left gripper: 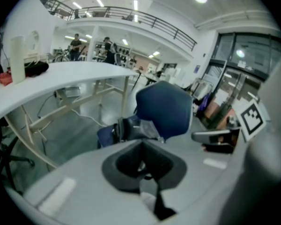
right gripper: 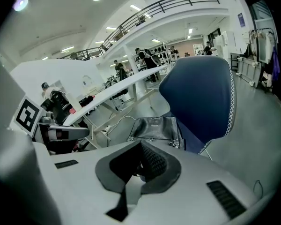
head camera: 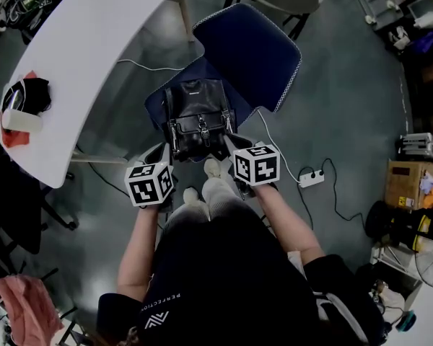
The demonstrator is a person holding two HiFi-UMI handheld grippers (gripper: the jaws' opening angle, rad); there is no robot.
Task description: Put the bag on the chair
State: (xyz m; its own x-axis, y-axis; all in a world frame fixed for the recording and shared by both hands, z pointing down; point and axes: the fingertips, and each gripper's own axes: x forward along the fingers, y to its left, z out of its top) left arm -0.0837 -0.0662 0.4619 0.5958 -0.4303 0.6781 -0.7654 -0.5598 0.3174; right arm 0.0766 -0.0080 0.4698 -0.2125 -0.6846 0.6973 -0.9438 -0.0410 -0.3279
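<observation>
A: Where do we log the bag [head camera: 199, 125]?
B: On the seat of the blue chair [head camera: 256, 49]. It is black, buckled front facing up, top edge toward the backrest. The chair stands on the grey floor [head camera: 346, 107] just beside the white table [head camera: 94, 42].
A: Left hand-held gripper [left gripper: 144, 168]?
B: Jaws together, nothing between them. In its own view we see the bag beyond the tips. From the head view it sits near the bag's near left corner.
A: Right hand-held gripper [right gripper: 139, 167]?
B: Same entry: jaws together, empty, near the bag's near right corner. We cannot tell whether either tip touches the bag.
A: Anything else we note on the floor?
B: A white power strip [head camera: 312, 178] with its cable, to the right of the chair and apart from it
</observation>
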